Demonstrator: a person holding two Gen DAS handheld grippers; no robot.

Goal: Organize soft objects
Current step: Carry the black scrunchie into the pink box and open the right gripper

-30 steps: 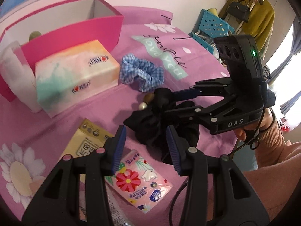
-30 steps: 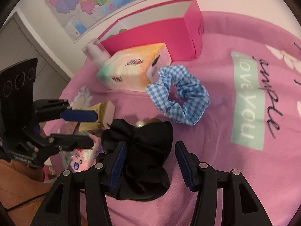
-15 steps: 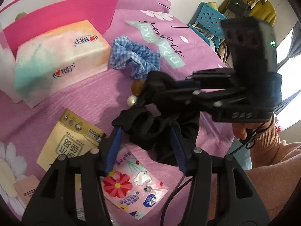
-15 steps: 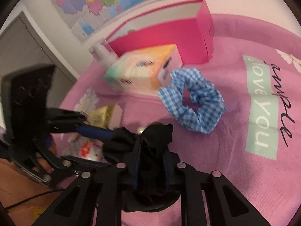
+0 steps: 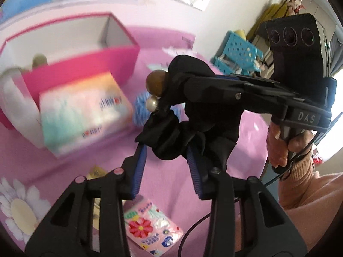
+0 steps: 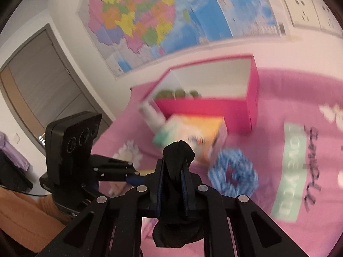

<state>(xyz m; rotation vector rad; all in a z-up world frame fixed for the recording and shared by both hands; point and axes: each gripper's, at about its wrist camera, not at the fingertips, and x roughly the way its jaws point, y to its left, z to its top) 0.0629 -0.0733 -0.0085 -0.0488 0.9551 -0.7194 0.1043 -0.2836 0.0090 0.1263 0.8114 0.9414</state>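
Between both grippers' pads hangs the black scrunchie [image 5: 171,137]; lifted.

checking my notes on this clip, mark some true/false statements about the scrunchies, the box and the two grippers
1. The right gripper is shut on the black scrunchie. True.
2. The black scrunchie lies flat on the pink cloth. False: it hangs lifted above it.
3. The blue checked scrunchie is inside the pink box. False: it lies on the cloth, in front of the box.
4. Part of the black scrunchie sits between the left gripper fingers. True.
5. The tissue pack lies outside the pink box. True.
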